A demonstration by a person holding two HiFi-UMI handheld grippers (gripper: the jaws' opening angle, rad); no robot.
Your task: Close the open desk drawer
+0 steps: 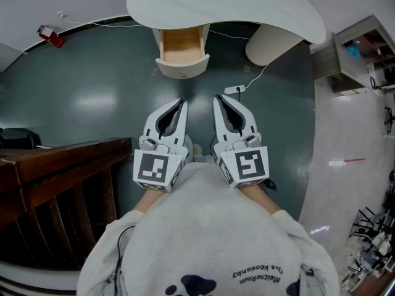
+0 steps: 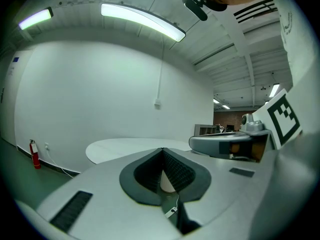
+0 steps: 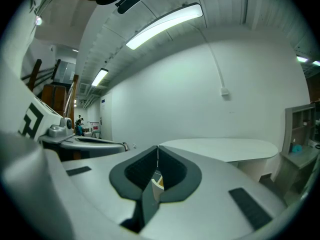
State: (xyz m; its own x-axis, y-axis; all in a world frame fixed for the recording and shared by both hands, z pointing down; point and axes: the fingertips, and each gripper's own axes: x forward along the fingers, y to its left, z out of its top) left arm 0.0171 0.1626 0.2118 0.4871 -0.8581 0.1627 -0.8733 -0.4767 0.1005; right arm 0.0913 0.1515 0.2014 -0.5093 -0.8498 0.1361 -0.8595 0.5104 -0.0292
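Both closed and empty, left tongs (image 1: 182,102) and right tongs (image 1: 218,98) face the drawer (image 1: 182,47) open under the white table (image 1: 247,5); floor (image 1: 86,79) dark, glossy.

The left gripper (image 2: 162,151) points almost level across a bare room, its two grey jaws closed tip to tip with nothing between them. Through the dark padded hollow below the tips show a pale column (image 2: 168,182) and a small white power strip (image 2: 172,212) on its cable. Beyond lies the rounded white desk top (image 2: 127,149), set against a plain white wall. The right gripper (image 2: 196,143) rides alongside, its marker cube (image 2: 282,116) raised at the frame's right edge. A red fire extinguisher (image 2: 34,154) stands by the wall at far left, under a long ceiling light (image 2: 142,20).
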